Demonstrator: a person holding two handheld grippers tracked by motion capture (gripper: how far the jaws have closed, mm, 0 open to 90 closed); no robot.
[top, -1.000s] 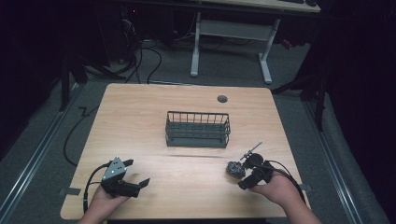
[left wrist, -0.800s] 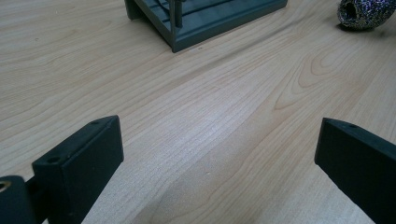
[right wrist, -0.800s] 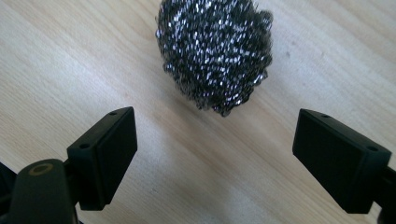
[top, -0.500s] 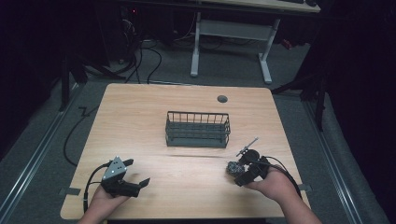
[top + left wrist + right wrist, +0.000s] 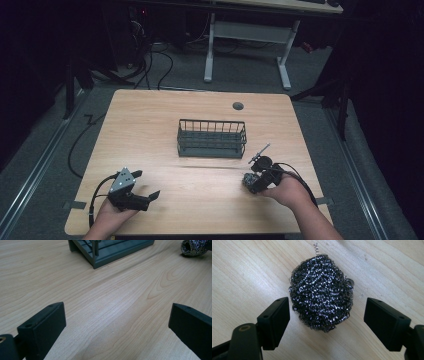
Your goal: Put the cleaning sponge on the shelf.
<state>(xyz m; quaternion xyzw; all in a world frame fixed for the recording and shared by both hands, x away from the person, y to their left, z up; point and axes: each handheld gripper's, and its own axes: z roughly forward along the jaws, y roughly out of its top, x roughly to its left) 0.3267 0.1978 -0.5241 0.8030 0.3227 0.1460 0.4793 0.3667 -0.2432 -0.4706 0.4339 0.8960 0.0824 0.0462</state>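
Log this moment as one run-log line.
right gripper: open, fingers flanking dark steel-wool scouring ball | left gripper: open over bare wooden table | grey wire basket: mid-table

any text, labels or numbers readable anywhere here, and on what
None can be read. The wire basket, the steel wool scourer, the wooden table and both hand-held grippers, left and right, carry no visible writing.

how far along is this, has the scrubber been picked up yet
Not yet. The steel wool scrubber lies on the table between the open jaws of the right tool, ungripped. The wire basket looks empty. The left tool waits open. Gripping and any placing remain.
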